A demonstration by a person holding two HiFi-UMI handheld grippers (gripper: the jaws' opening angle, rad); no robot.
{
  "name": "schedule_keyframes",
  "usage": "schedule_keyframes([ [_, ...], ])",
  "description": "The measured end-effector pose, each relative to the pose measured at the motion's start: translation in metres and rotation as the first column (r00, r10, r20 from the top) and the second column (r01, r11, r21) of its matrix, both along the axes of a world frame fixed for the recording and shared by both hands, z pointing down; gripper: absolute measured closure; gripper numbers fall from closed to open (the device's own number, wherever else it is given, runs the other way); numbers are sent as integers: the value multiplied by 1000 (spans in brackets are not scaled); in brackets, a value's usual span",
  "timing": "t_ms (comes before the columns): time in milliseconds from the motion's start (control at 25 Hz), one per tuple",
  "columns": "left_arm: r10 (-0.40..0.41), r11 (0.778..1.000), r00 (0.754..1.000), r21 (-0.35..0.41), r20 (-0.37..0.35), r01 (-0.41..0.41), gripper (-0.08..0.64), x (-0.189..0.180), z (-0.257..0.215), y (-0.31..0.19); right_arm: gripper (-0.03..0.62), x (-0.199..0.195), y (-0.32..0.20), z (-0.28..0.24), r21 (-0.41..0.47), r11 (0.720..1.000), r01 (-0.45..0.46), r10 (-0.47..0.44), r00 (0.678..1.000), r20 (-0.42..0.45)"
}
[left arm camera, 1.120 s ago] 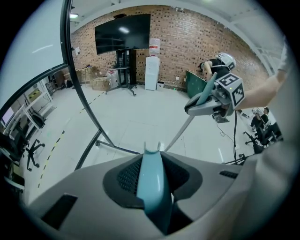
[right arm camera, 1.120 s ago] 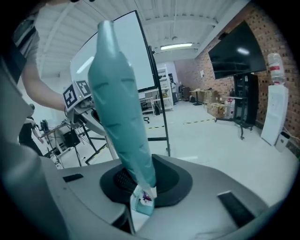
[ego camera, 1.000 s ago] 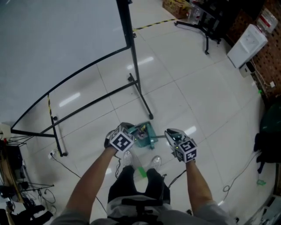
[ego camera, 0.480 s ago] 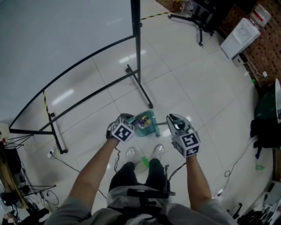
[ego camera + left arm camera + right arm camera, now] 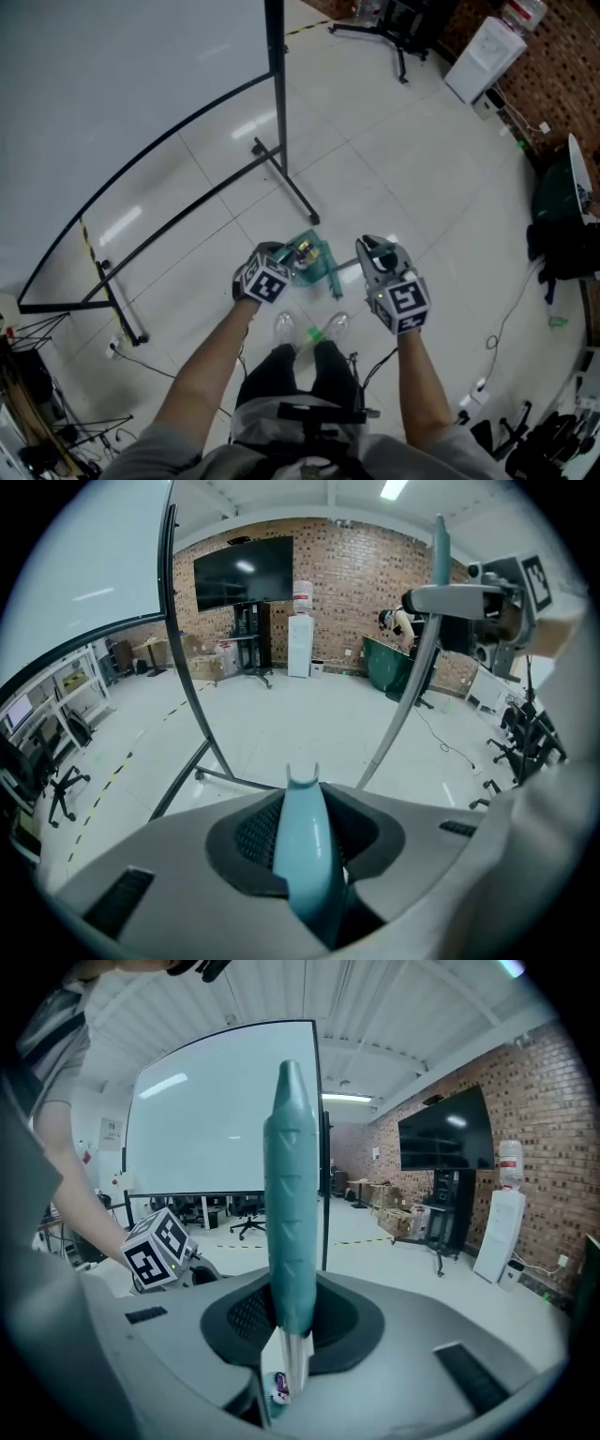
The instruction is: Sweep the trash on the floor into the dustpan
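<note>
In the head view a teal dustpan with bits of trash in it lies on the white tiled floor just ahead of the person's shoes. My left gripper is shut on its pale blue handle, which runs up between the jaws. My right gripper is shut on the broom's teal grip, which stands upright, with the metal pole below it. The left gripper view shows that pole slanting down from the right gripper. A green piece shows between the shoes. The broom's head is hidden.
A large white board on a black stand stands ahead, one foot close to the dustpan. Cables trail over the floor at right. A white water dispenser and a green bin stand far right. A chair base is below me.
My right gripper has risen with the broom handle and tilted more level. The left gripper shifted a little with the dustpan handle. Both grips are unchanged.
</note>
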State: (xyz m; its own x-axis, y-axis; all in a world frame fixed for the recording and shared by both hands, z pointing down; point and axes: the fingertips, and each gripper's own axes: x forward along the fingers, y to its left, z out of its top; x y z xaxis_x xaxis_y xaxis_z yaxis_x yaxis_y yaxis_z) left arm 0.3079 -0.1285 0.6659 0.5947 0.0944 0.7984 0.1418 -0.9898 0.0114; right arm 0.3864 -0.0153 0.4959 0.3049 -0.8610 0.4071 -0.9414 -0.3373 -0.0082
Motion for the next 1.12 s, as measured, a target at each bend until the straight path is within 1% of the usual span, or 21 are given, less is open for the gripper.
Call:
schedule_keyframes([
  [320, 2, 1000, 1000, -13, 4, -2, 457, -4, 5, -1, 545, -12, -2, 1, 5, 1000, -10, 9, 1000, 16],
  [640, 13, 1000, 1000, -4, 1, -13, 456, 0, 6, -3, 545, -14, -4, -3, 17, 1000, -11, 11, 1000, 19],
  [840, 30, 999, 1000, -32, -1, -30, 451, -1, 4, 0, 545, -10, -10, -7, 23, 1000, 0, 0, 1000, 1],
  [1000, 34, 998, 999, -56, 13, -33, 411, 0, 1, 4, 545, -3, -16, -14, 40, 999, 13, -13, 1000, 9],
  [1120, 30, 996, 999, -83, 9, -30, 365, 1, -8, 8, 545, -2, -21, -18, 63, 997, 51, -53, 998, 20],
])
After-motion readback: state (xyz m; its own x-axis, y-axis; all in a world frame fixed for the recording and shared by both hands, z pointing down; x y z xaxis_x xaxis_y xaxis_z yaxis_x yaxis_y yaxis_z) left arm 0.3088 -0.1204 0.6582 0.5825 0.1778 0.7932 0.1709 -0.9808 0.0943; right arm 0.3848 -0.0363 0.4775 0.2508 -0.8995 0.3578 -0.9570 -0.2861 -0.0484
